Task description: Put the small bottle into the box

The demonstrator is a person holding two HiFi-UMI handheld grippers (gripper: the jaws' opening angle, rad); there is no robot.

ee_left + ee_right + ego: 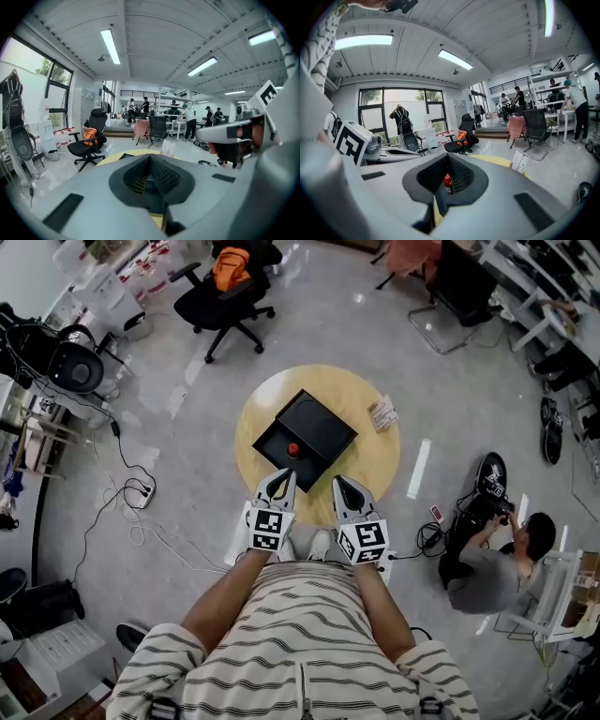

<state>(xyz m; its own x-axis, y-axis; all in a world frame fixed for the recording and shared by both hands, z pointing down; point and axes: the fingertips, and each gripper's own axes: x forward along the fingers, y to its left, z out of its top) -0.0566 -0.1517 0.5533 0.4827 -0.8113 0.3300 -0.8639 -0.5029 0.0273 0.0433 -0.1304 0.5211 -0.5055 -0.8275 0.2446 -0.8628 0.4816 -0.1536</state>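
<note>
A small red bottle (292, 449) stands inside the open black box (319, 423) on the round yellow table (281, 390). The right gripper view also catches the bottle (447, 183), past the jaw tips. Both grippers hover over the table's near edge, just short of the box. My left gripper (281, 482) is shut, its jaws together with nothing between them. My right gripper (343, 486) is a little to the right of the bottle and also shut and empty; the bottle lies beyond it, untouched.
A small printed card (382, 414) lies on the table's right side. A black office chair with an orange bag (230, 277) stands behind the table. Cables and a power strip (141, 493) trail at the left. A person (487, 559) sits on the floor at the right.
</note>
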